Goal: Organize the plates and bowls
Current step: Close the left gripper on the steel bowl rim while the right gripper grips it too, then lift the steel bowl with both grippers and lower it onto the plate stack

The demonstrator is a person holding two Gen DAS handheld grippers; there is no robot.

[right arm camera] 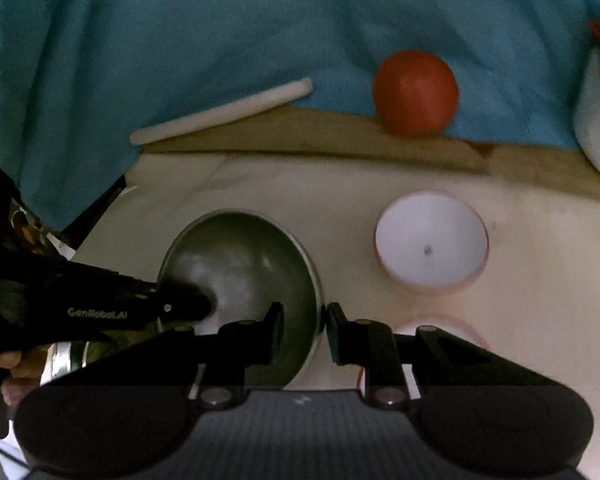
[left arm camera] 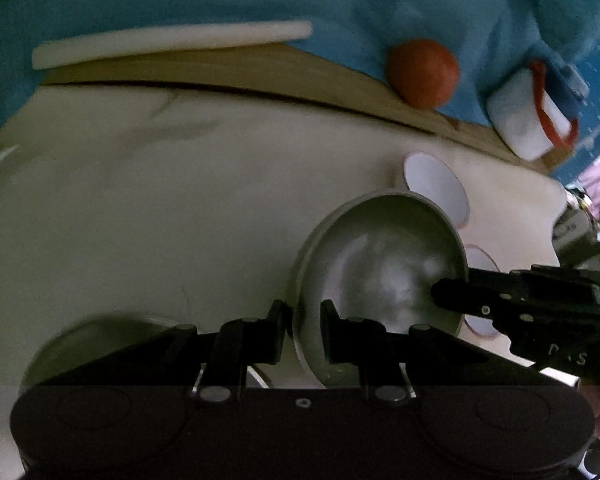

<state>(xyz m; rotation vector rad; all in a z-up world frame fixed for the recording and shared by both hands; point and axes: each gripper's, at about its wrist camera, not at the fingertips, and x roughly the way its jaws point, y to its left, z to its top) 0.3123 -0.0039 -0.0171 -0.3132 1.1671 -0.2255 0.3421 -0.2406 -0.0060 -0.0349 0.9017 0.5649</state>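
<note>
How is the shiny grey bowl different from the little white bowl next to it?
The metal bowl is grey and shiny; the white bowl is plain white with a pinkish rim. The metal bowl looks wider than the white bowl. Both grippers, left and right, pinch the metal bowl's rim, while nothing touches the white bowl. Both are round, open bowls over the same cream surface.

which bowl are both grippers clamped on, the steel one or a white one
The steel bowl: the left gripper and right gripper each pinch its rim on opposite sides. The white bowl sits untouched on the table beside it.
</note>
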